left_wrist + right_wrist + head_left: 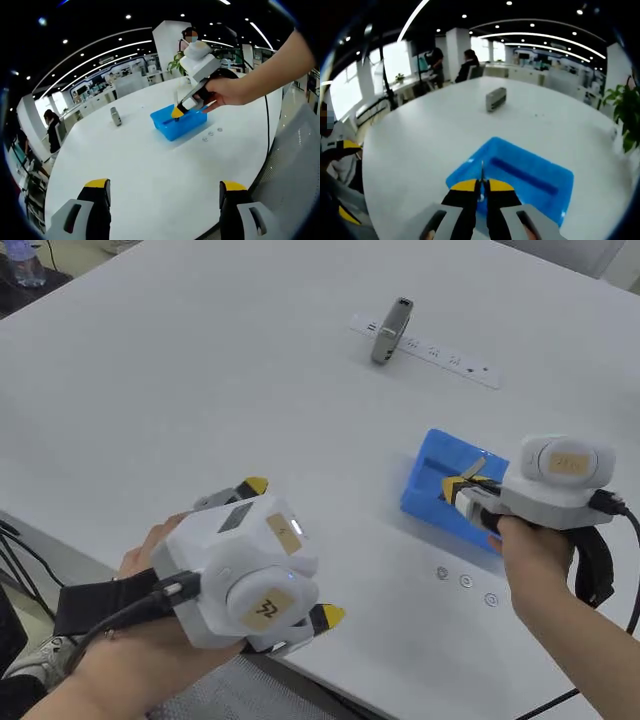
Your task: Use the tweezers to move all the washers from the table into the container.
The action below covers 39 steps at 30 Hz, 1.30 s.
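Near edge: the left gripper [292, 550] hangs at the front edge of the smooth white worktop [200, 390]. Its yellow-tipped jaws are spread wide with nothing between them.
Washers: three small flat metal washers [466, 581] lie in a loose row on the bare worktop. They are just on the near side of the container and apart from it.
Right gripper: the right gripper [455, 486] has its jaws drawn narrow, pinching thin metal tweezers [482, 172]. In the right gripper view the tweezers point over the container's near rim.
Container: a shallow rectangular blue plastic container [428, 480] sits flat on the worktop, partly under the right gripper.
Open room: a wide plain stretch of worktop lies between the two grippers and left of the container.
Far side: a flat white power strip [440, 352] carries a rounded grey block [392, 330], well apart from the container.
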Motion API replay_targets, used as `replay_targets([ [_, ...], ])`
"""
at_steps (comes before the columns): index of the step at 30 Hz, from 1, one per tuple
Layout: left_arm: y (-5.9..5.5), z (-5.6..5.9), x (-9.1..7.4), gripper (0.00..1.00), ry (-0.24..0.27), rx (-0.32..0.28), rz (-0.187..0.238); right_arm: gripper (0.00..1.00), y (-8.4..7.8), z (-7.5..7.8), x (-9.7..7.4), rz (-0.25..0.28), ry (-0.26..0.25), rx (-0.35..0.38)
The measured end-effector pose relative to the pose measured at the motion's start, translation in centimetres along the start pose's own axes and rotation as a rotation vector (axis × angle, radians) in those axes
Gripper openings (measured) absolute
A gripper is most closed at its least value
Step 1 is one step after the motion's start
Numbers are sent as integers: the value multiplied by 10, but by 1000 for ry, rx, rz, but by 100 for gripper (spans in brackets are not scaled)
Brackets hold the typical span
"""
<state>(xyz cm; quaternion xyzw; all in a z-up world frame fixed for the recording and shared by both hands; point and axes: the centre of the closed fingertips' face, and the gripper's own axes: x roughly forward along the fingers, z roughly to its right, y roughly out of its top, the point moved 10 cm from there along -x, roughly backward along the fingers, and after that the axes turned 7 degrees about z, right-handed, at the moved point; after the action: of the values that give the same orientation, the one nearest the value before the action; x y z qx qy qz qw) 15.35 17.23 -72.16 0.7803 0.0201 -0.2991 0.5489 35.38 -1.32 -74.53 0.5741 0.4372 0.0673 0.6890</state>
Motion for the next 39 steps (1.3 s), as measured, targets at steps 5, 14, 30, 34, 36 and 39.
replay_targets([
  [5, 0, 0, 0, 92, 0, 0, -4, 3, -5, 4, 4, -4, 1, -2],
  [14, -1, 0, 1, 91, -2, 7, -18, 3, -4, 5, 5, 7, 9, -25],
  [30, -2, 1, 1, 90, -6, 25, -29, 3, 13, -1, -28, 71, 27, 19],
  [34, -2, 1, 1, 90, -3, 23, -28, 3, 18, -5, -40, 95, 36, 18],
  [36, -2, 1, 1, 90, -1, 21, -26, 3, 18, -1, -45, 107, 38, 28],
  [39, -2, 1, 1, 90, -2, 23, -26, 3, 19, -2, -52, 115, 42, 46],
])
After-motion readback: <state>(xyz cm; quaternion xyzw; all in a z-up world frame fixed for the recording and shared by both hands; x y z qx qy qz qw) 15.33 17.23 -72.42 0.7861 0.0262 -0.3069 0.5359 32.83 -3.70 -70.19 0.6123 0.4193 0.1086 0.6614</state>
